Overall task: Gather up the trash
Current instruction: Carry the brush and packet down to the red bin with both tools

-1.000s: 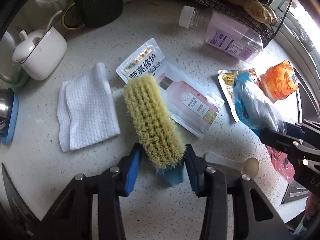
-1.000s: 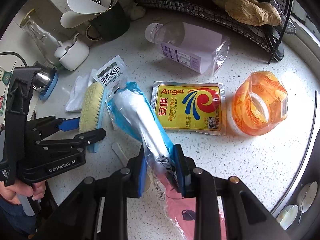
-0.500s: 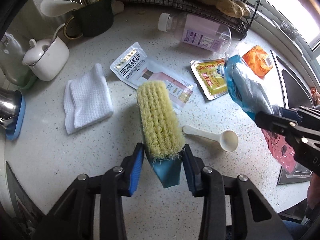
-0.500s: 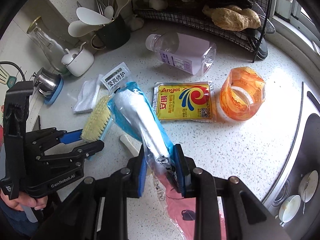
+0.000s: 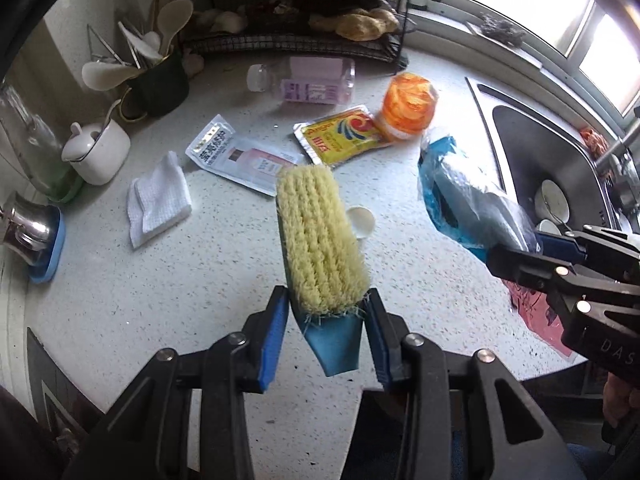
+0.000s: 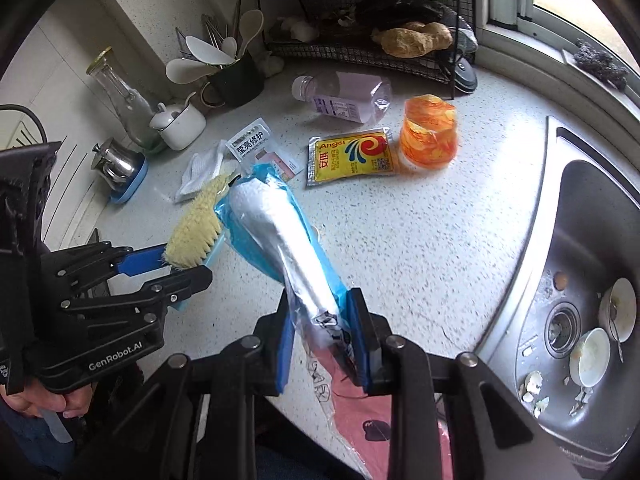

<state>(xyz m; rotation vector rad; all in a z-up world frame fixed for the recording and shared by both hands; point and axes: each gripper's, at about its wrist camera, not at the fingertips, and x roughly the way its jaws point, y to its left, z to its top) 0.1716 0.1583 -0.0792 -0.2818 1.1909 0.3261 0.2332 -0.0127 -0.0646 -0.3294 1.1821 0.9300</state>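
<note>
My left gripper [image 5: 326,322] clamped on a scrub brush [image 5: 318,240], bristles toward 12 o'clock, my right gripper [image 6: 322,334] pinching a blue wrapper [image 6: 276,236] between its pads, angled to 11 o'clock

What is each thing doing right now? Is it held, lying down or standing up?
scrub brush: held in the shut left gripper, bristles up
blue wrapper: held in the shut right gripper
plastic bottle: lying on its side, cap on
yellow packet: lying flat
orange cup: crumpled
white cloth: folded, lying flat
bowls in the sink: dirty
</note>
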